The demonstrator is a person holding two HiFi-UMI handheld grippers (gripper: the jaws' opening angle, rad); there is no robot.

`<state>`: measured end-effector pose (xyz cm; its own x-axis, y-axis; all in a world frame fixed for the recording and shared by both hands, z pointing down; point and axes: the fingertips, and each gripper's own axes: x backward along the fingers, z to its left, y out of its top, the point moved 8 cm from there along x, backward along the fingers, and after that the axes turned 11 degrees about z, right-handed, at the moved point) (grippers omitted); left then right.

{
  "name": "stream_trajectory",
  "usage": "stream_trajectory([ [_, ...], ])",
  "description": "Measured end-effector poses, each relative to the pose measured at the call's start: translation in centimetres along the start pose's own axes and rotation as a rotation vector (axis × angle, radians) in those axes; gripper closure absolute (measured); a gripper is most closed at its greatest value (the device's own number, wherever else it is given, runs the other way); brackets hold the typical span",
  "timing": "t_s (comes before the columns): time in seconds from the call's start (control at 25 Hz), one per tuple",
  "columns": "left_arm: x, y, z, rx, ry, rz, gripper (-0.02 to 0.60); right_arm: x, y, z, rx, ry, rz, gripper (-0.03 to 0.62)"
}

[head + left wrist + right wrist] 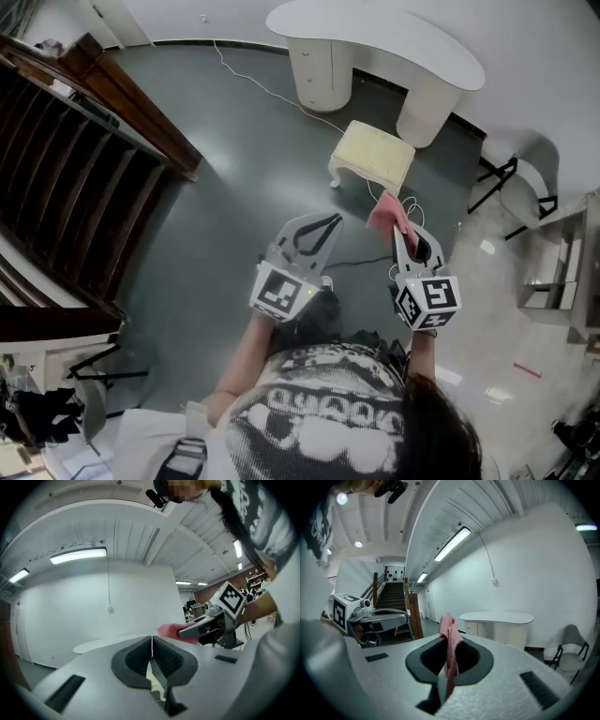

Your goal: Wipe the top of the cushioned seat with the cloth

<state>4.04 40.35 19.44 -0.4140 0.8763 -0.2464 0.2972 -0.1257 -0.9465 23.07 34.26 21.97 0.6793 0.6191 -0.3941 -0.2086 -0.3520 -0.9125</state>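
Cloth sits pinched in the right tongs, near the cushioned seat; left tongs clenched, empty.

Left gripper: ribbed fingers pressed together, nothing held between. Beyond, to the right: right gripper with marker cube, closed on pink cloth. Behind, curved white worktop against white wall. Overhead, lit strip light.

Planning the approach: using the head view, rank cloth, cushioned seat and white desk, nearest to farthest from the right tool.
1. cloth, clamped in the right tool.
2. cushioned seat, just ahead of it.
3. white desk, farthest, behind the seat.
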Motion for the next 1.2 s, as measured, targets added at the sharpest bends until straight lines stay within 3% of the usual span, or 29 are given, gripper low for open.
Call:
stream_trajectory([
  [0.24,-2.1,-0.8,5.4,-0.021,-0.027,-0.012,0.575,-4.5,1.4,0.3,-0.007,-0.038,0.021,0.582],
  [0.44,-3.3,-1.6,7.2,0.005,-0.036,-0.006,0.575,-6.2,1.5,-0.5,-0.018,-0.052,0.054,0.582],
  [0.84,-6.4,-2.8,11.8,0.027,-0.015,0.001,0.575,-12.6,3.6,-2.1,-0.006,-0.02,0.067,0.582],
  [1.2,-14.5,-3.3,20.0,-0.048,-0.027,0.039,0.575,-23.4,5.9,-8.6,-0.072,-0.03,0.071,0.582],
])
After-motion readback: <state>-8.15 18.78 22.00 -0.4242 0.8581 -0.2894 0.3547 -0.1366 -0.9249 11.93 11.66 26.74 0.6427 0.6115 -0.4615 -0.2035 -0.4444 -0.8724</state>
